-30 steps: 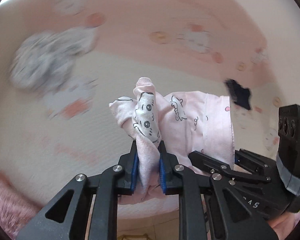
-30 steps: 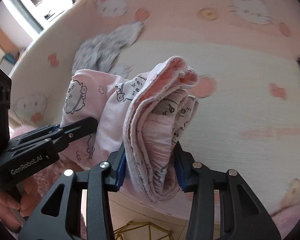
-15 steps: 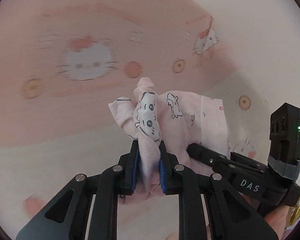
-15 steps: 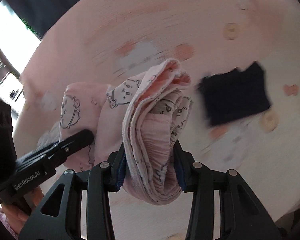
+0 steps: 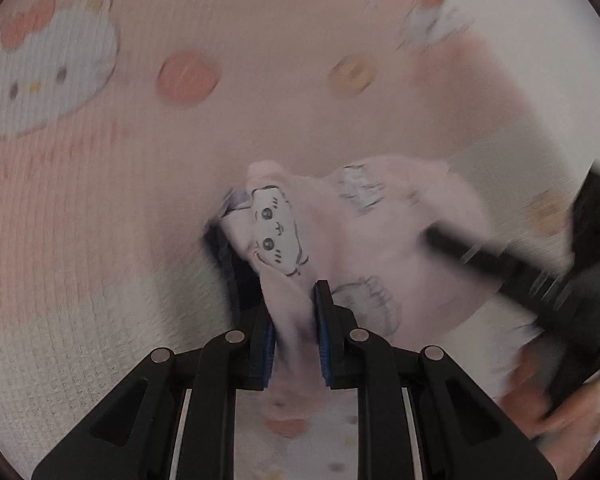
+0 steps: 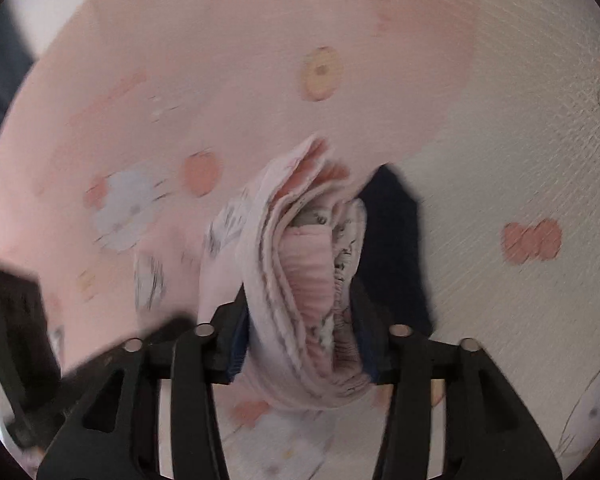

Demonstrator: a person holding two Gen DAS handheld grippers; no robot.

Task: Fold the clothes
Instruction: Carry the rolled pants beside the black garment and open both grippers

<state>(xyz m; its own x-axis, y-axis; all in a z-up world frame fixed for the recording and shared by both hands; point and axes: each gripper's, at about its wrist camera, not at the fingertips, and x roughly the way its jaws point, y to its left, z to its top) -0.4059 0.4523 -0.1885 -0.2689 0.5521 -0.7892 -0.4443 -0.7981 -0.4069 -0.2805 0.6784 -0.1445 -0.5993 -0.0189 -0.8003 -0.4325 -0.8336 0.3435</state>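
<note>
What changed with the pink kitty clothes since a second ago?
Both grippers carried the folded pink garment across the cartoon bedsheet to the dark folded cloth, now right behind it; the grey garment has dropped out of view. The left gripper and right gripper are starting to open, with cloth between the fingers. The garment stays bunched in the same folds.

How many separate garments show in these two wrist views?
2. The pink folded garment sits between both tongs, whose jaws are opening. A dark garment lies on the bedsheet right behind it. Others may be hidden.
</note>
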